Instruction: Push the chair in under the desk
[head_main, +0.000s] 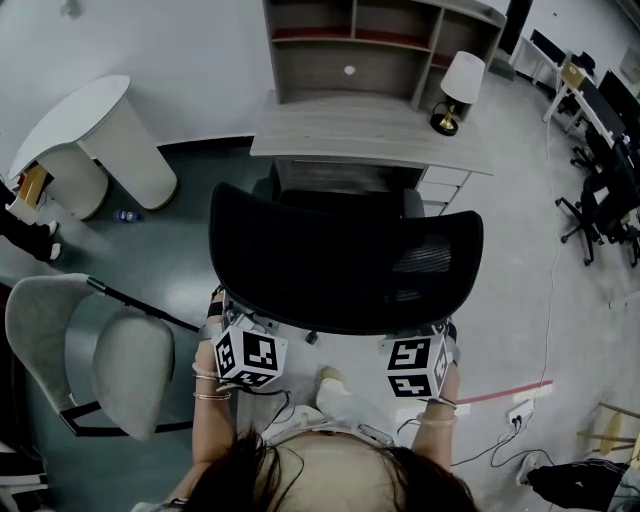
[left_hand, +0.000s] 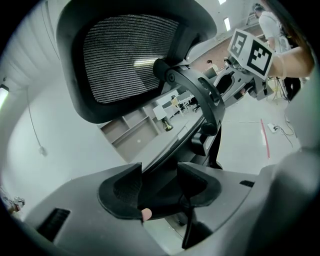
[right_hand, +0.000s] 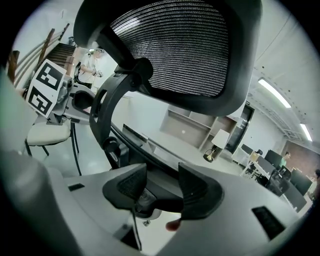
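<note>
Fingers (left_hand: 122, 192) of left gripper (left_hand: 160, 172) and right gripper (right_hand: 162, 172) clamp the chair (head_main: 345, 260) low at its back, frame centre. Desk (head_main: 370, 130) lies straight up-frame. We judge both hands equally near, so push evenly.

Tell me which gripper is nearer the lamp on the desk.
Right. The right gripper holds the chair at its right rear, on the lamp's side of the desk. The left gripper holds the chair's left rear, farther across from the lamp.
</note>
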